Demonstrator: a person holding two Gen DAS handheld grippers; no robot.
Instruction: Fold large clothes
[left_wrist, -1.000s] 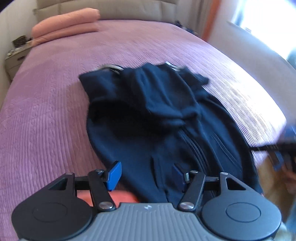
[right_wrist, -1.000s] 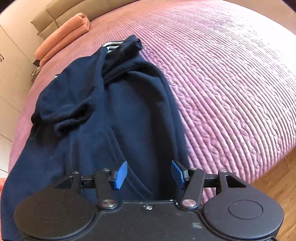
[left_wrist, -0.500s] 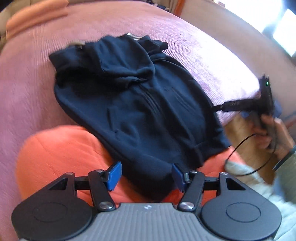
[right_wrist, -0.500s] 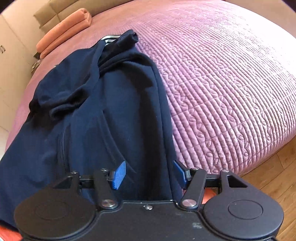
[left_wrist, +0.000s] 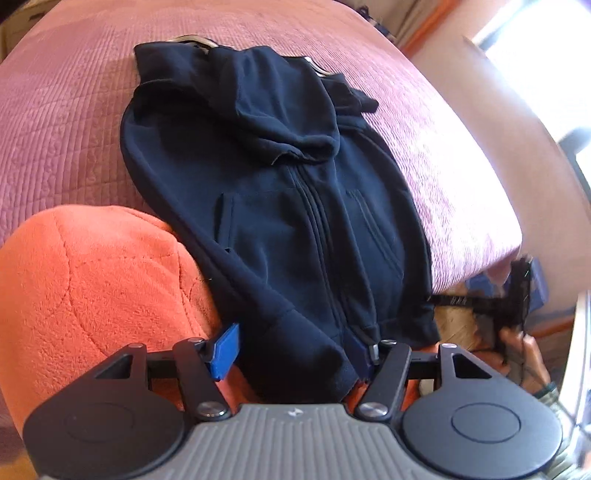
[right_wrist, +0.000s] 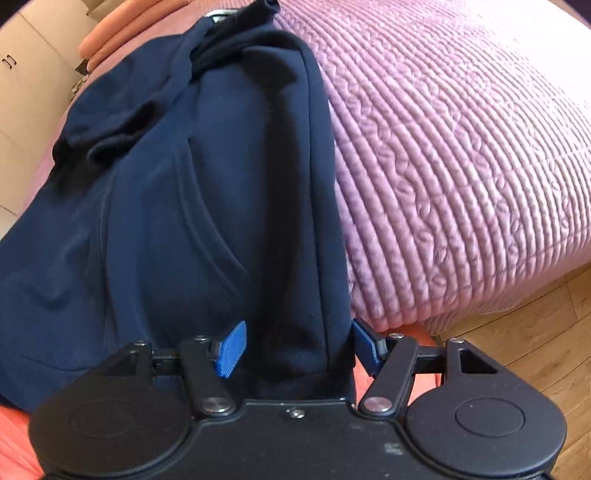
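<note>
A dark navy zip hoodie (left_wrist: 295, 192) lies front up on the purple quilted bed (left_wrist: 66, 96), its hem draped over an orange cushion (left_wrist: 92, 280) at the near edge. My left gripper (left_wrist: 291, 350) is open, its blue pads either side of the hoodie's left hem corner. My right gripper (right_wrist: 299, 349) is open around the right hem corner of the hoodie (right_wrist: 184, 184), by the bed's (right_wrist: 461, 147) edge. The right gripper also shows in the left wrist view (left_wrist: 517, 288), held in a hand.
A hanger (left_wrist: 192, 38) peeks out at the hoodie's collar. Folded orange pillows (right_wrist: 122, 29) lie at the head of the bed. Wooden floor (right_wrist: 517, 332) lies to the right of the bed. Cupboards (right_wrist: 22, 92) stand to the left.
Both grippers have pulled back and down to the hoodie's hem at the near bed edge. The hem corners now sit between the open pads. The orange cushion has come into view.
</note>
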